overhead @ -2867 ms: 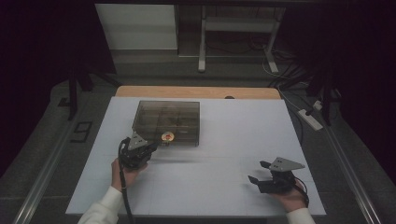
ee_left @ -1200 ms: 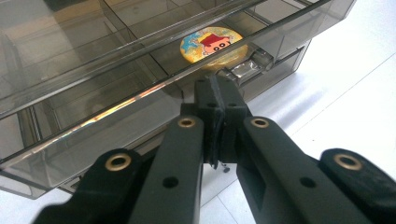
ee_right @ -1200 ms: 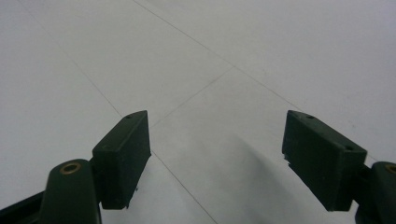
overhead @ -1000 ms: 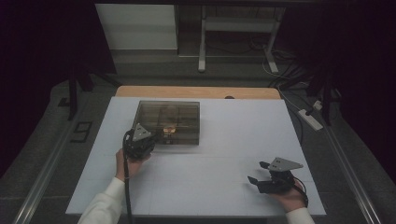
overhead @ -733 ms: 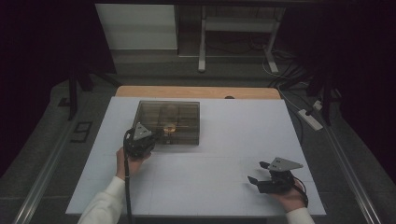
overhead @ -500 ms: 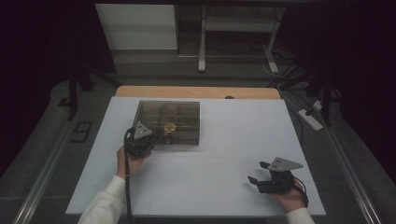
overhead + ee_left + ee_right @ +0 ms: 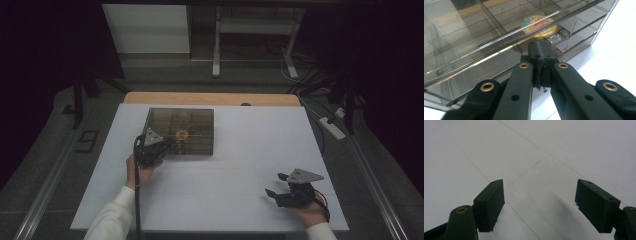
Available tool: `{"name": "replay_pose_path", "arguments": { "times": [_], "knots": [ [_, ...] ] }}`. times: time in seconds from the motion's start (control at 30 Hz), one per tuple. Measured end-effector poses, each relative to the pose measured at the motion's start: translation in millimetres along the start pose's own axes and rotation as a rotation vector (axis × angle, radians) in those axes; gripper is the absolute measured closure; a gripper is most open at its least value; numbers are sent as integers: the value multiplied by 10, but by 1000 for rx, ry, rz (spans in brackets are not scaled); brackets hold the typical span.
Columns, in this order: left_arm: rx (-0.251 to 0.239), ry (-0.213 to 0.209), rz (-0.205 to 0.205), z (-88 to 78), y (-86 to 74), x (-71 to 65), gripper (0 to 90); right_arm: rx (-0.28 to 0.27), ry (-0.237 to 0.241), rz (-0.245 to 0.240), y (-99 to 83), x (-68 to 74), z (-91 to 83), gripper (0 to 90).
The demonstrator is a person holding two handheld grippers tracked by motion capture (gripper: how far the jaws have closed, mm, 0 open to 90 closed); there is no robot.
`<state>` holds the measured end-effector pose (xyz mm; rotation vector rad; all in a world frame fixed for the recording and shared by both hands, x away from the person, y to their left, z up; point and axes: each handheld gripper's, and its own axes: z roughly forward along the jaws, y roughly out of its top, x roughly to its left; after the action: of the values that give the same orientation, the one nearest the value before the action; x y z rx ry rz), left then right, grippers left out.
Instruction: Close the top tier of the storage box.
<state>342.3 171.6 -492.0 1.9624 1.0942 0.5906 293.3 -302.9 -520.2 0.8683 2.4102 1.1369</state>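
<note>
A smoky transparent compartment box (image 7: 196, 119) lies on the white table's far left. Inside it, near the front middle, is a round gold disc with a coloured face (image 7: 182, 133). My left gripper (image 7: 167, 145) is shut, with its tips at the box's front left edge. In the left gripper view the two pads (image 7: 540, 51) press flat together with nothing between them, just below the box's clear rim (image 7: 474, 47), and the disc (image 7: 539, 25) lies right behind it. My right gripper (image 7: 278, 185) rests open near the table's front right, over bare table (image 7: 540, 202).
The white table top (image 7: 250, 150) has a wooden strip (image 7: 210, 98) along its far edge. A power strip (image 7: 332, 127) lies off the table at the right. Table legs and cables stand on the dark floor behind.
My left gripper has moved away from the person, up to the box's front edge. The disc now shows a little farther back in the box. The right gripper has kept still.
</note>
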Motion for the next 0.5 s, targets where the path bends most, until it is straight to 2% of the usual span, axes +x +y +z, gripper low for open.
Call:
{"name": "replay_pose_path", "arguments": {
  "times": [0.2, 0.5],
  "knots": [
    [2, -4, 8, -3, 5, 7, 887, 1, -5, 1, 0, 0, -6, 230],
    [12, -11, -4, 8, -14, 20, 887, -11, 0, 10, -11, -17, -22, 230]
  ]
}}
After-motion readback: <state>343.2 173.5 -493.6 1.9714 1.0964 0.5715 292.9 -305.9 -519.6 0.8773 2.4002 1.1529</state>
